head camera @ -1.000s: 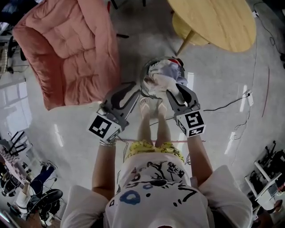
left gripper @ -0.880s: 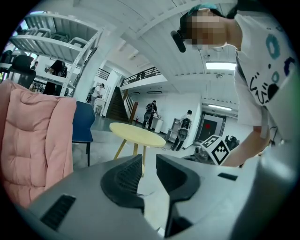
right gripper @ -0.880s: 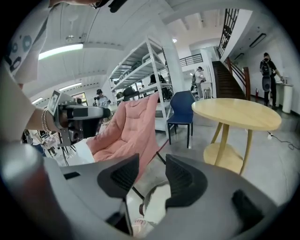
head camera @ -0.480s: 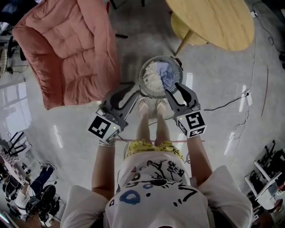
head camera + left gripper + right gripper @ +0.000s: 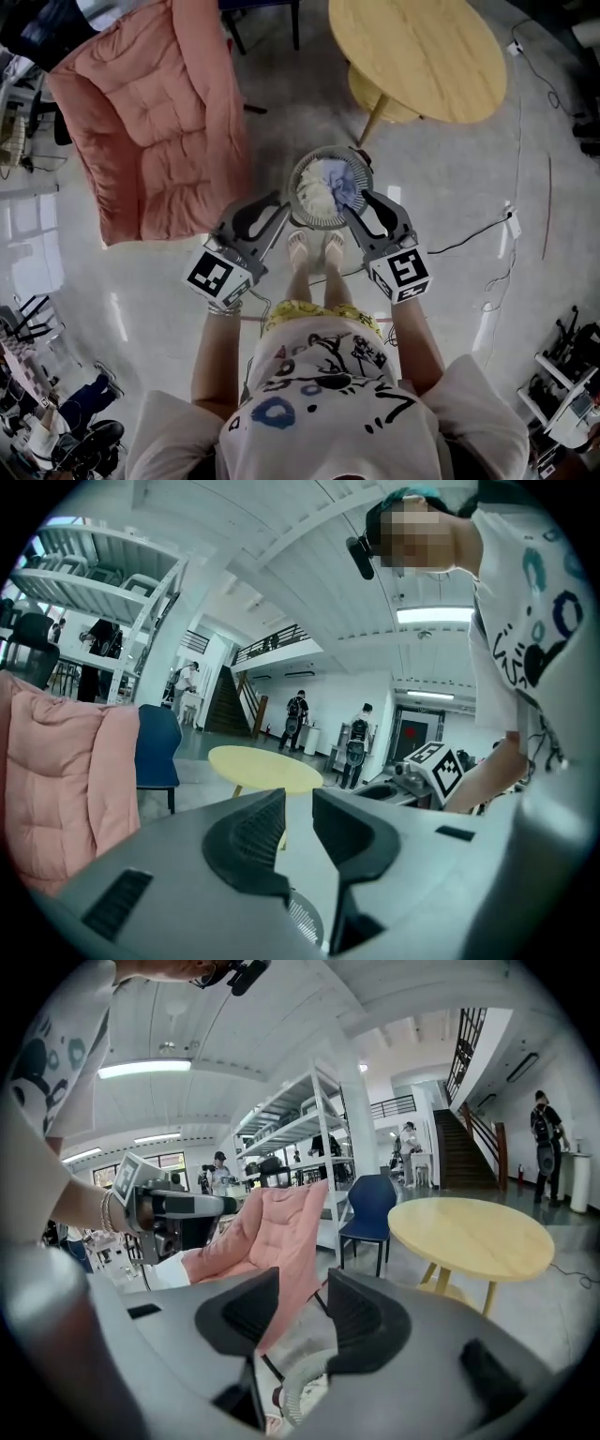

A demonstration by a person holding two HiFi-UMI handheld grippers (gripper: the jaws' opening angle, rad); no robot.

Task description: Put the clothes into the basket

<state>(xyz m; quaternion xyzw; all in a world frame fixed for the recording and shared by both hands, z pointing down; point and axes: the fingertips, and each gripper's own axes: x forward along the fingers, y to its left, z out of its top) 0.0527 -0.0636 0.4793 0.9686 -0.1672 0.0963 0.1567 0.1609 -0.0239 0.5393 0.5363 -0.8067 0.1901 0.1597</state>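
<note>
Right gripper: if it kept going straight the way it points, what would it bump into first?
Probably the pink chair, which shows between the jaws of the open right gripper. The basket rim sits lower, seemingly under that line, but depth is hard to judge.

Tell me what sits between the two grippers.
The head view shows the person's sandalled feet between the left gripper and right gripper, just short of the basket.

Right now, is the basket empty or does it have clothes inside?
Not empty. The head view shows pale and bluish clothes lying inside the round basket.
</note>
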